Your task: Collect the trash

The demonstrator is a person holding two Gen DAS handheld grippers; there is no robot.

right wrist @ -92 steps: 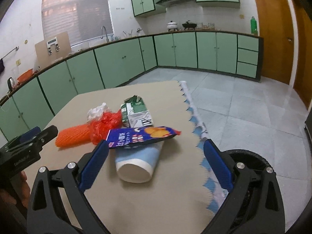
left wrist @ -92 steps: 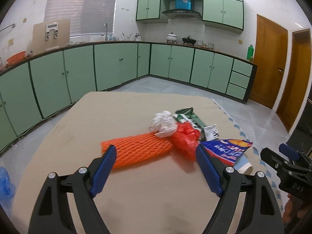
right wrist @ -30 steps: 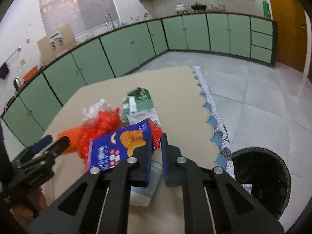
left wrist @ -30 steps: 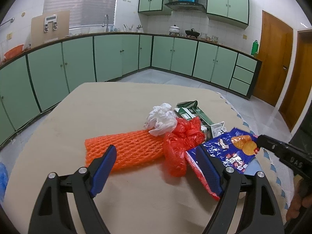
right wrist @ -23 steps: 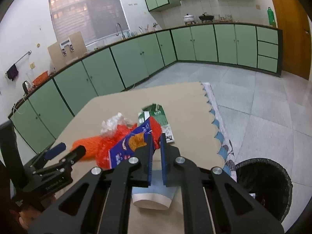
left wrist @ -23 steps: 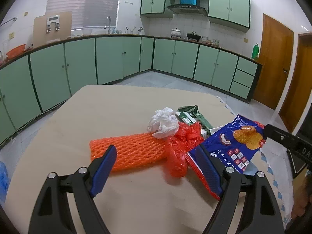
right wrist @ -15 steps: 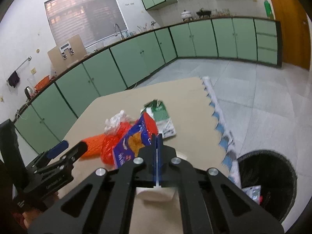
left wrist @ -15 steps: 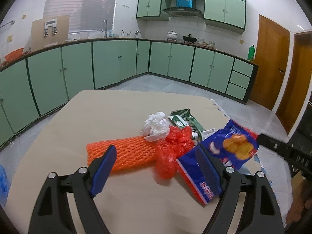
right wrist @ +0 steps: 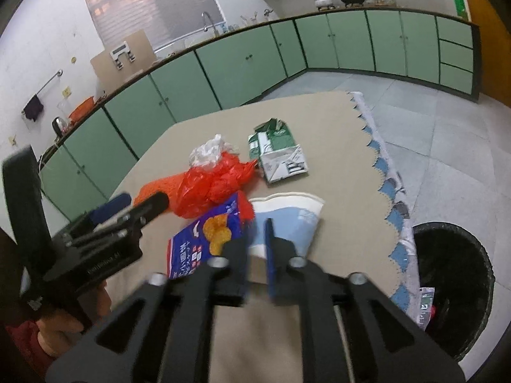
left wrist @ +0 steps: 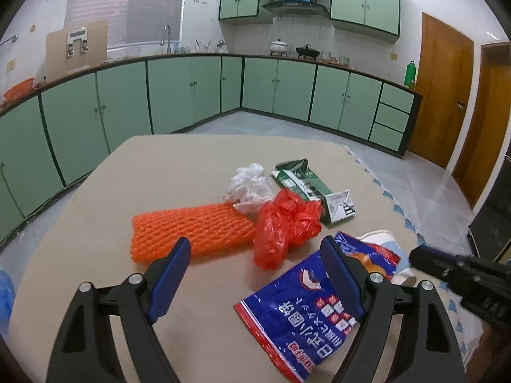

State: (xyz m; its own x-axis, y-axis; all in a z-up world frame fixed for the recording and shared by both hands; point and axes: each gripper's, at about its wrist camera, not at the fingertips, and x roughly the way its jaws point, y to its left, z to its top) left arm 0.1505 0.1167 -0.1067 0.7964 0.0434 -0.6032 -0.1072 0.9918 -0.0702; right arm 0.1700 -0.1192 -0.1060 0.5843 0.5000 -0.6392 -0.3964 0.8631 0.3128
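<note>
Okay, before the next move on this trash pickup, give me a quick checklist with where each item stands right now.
1. Right gripper free of the chip bag: ok. Its jaws have just been opening; nothing sits between the fingers and the bag lies beside them.
2. Chip bag in the trash bin: not ok. It lies on the table, against the paper cup.
3. Bin open: ok. It stands open-topped on the floor by the table's edge.
4. Left gripper ready: ok. It is open wide and empty.
5. Bag lying free of the cup: cannot tell.
</note>
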